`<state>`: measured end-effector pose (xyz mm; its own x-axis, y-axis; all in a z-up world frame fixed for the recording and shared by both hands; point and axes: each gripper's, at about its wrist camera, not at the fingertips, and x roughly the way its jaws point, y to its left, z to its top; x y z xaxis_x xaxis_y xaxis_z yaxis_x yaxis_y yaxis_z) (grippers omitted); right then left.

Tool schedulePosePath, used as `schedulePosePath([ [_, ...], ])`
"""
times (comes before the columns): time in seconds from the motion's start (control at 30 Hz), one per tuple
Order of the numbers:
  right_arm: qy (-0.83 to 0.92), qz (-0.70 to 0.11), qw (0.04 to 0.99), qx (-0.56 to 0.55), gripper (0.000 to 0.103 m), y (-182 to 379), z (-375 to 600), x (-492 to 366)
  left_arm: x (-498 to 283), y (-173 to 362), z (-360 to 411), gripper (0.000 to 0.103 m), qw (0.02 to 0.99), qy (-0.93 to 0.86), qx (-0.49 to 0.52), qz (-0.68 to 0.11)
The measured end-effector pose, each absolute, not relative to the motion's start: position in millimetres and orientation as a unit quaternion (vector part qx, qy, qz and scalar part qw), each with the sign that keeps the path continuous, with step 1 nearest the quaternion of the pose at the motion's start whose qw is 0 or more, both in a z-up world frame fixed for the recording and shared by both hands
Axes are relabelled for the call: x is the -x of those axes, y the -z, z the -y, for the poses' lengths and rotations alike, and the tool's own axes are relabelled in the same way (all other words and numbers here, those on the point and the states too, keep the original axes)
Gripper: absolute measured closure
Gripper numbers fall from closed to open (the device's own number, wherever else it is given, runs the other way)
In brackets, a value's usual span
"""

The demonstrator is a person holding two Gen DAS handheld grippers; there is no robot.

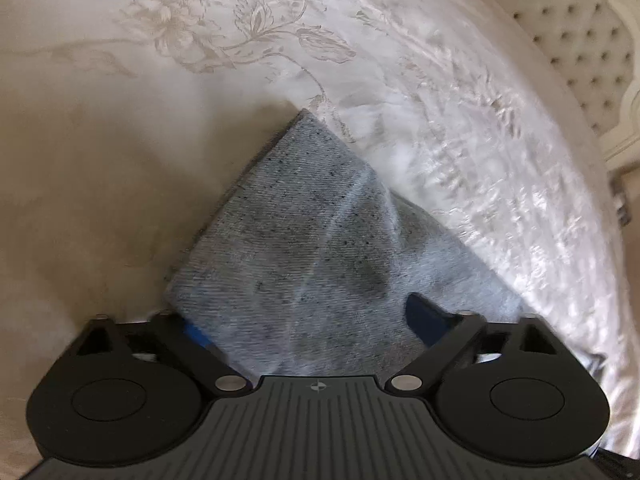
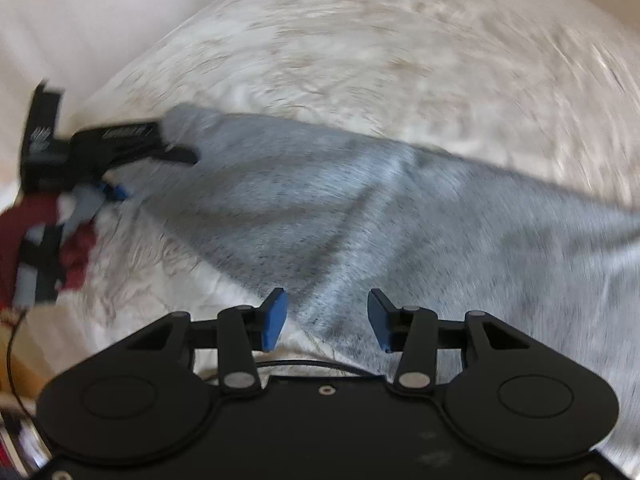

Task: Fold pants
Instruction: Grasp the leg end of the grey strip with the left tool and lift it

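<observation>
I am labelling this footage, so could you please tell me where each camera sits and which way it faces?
Left wrist view: sits on the left gripper, looking down along its fingers at the grey speckled pants on the white floral-embroidered bedspread; fabric covers the gap between the fingers.
Right wrist view: sits on the right gripper, open above the pants; the left gripper shows at the left edge.
Shared: pants and bedspread.

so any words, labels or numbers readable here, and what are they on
No readable text anywhere.
Pale marks on the left hand-held gripper, seen from the right wrist view: too blurred to read.
Small round target symbol on the left hand-held gripper body, left wrist view: a sign, no letters.
Grey pants: no visible label.
</observation>
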<state>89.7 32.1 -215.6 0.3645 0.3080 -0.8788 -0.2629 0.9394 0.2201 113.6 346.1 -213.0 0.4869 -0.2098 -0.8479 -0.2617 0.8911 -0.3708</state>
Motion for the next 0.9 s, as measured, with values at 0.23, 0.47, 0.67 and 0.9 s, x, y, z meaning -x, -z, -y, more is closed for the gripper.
schedulePosePath([
  [0.23,-0.116,-0.549,0.826,-0.051,0.099,232.7,-31.6,-108.3,-101.1,183.5,-342.0,0.088,0.859,-0.031,0.175,-0.481],
  [0.47,-0.077,-0.549,0.827,-0.096,0.099,264.2,-28.8,-164.1,-91.4,142.4,-317.5,0.089,0.889,-0.022,0.133,-0.437],
  [0.67,-0.051,-0.528,0.839,-0.118,0.099,268.5,-17.9,-208.6,-87.1,111.0,-294.5,0.091,0.912,-0.003,0.103,-0.398],
  [0.9,-0.068,-0.511,0.842,-0.156,0.091,255.5,7.3,-199.4,-73.3,70.8,-240.7,0.091,0.937,0.029,0.029,-0.346],
])
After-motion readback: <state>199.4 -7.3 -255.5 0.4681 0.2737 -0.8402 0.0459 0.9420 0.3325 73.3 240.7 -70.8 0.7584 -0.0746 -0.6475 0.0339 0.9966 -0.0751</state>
